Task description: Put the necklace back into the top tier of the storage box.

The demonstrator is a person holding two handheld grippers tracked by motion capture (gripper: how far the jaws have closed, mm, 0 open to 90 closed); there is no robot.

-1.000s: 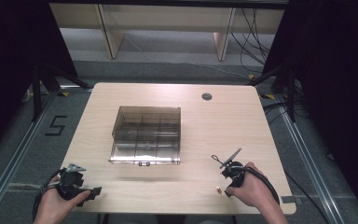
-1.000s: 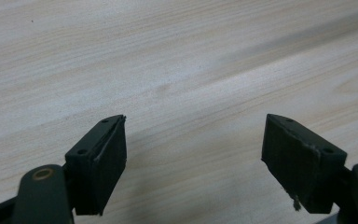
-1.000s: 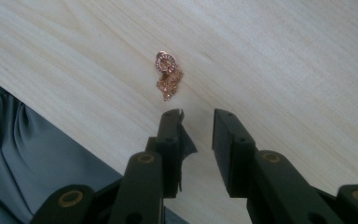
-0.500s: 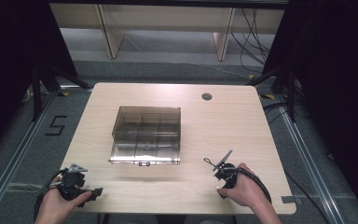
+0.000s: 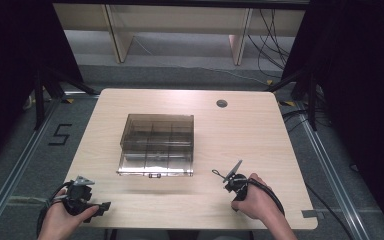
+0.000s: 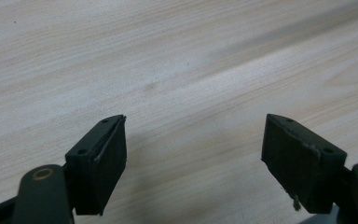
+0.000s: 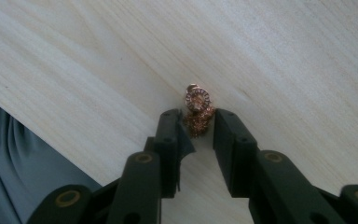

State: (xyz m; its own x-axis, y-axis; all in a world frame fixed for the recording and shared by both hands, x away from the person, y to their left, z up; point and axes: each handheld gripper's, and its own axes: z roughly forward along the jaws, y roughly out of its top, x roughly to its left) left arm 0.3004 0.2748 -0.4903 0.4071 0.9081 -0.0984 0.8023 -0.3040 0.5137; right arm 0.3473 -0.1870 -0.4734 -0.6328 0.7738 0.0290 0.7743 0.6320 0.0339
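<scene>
Two grippers sit at the table's [image 5: 260,130] near edge: the right gripper [image 7: 198,122] has been closing its jaws around a small rose-gold chain with ring [image 7: 198,109] lying there; the left gripper [image 6: 193,154] gapes, holding nothing.

pale wood-grain surface [image 5: 260,135] with rounded corners. near its middle, toward the left edge, a smoky clear compartment box [image 5: 157,144] with lid shut, latch facing the near edge. small dark round grommet [image 5: 222,103] close to the far edge. tiny rose-gold chain with ring [image 7: 198,109] lying close to the near edge, toward the right corner.
</scene>
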